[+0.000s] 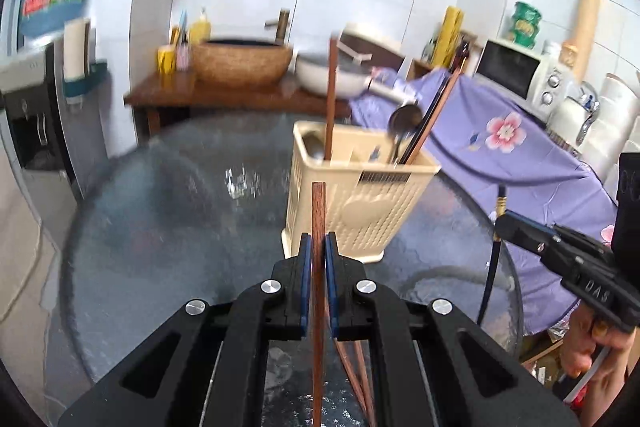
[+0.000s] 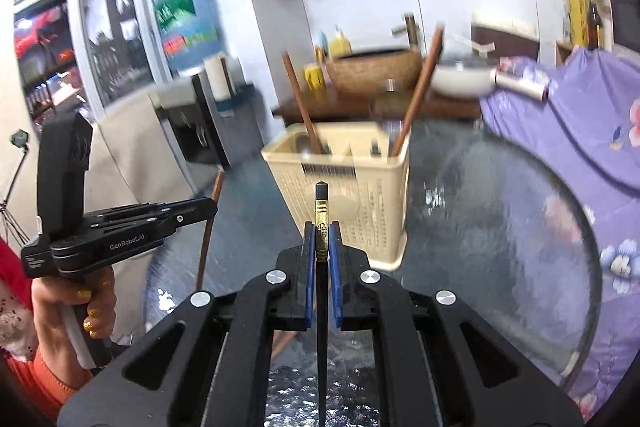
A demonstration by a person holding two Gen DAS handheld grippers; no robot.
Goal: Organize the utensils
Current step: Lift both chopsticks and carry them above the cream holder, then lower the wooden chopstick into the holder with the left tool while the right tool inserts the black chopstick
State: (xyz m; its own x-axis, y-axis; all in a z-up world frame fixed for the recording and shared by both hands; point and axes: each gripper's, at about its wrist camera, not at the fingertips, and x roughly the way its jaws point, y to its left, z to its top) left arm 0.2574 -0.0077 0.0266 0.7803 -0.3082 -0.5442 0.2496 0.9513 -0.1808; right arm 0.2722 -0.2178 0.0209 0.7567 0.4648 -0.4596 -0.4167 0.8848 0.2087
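both tools are level, pointing forward side by side; the left tool [image 1: 319, 259] and right tool [image 2: 321, 247] each pinch a thin stick, pads nearly together.

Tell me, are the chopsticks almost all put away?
Partly. The basket already holds a brown chopstick, a spoon and more sticks. In hand: the left gripper grips a brown chopstick, the right gripper a black one; neither is in the basket yet. More brown sticks show below the left gripper, apparently still on the table.
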